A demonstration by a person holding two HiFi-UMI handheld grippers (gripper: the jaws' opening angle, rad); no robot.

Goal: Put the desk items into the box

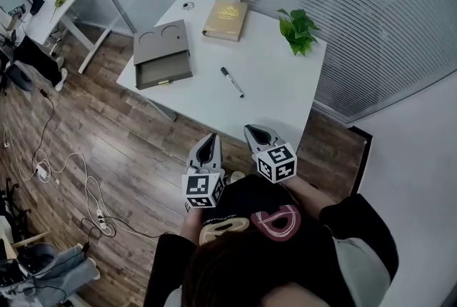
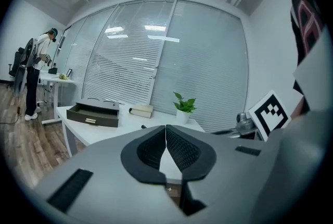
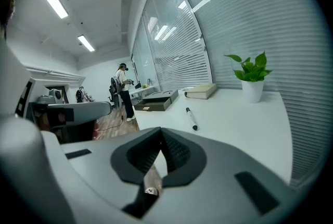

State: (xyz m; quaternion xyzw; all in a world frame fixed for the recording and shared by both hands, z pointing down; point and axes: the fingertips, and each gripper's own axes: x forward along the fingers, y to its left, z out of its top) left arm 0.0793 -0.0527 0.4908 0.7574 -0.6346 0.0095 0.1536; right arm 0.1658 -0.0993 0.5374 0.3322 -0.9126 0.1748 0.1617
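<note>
Head view, tan book (image 1: 226, 18) gold cover print unreadable, marker (image 1: 232, 82) label illegible

My head camera looks steeply down at the desk (image 1: 278, 88) from high up. Both gripper cameras look across it, low. All three see the box (image 1: 163, 52).

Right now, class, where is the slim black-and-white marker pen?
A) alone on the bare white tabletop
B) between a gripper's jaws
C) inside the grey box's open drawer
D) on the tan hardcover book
A: the marker pen lies on the white tabletop, apart from the grey box and the tan book.
</note>
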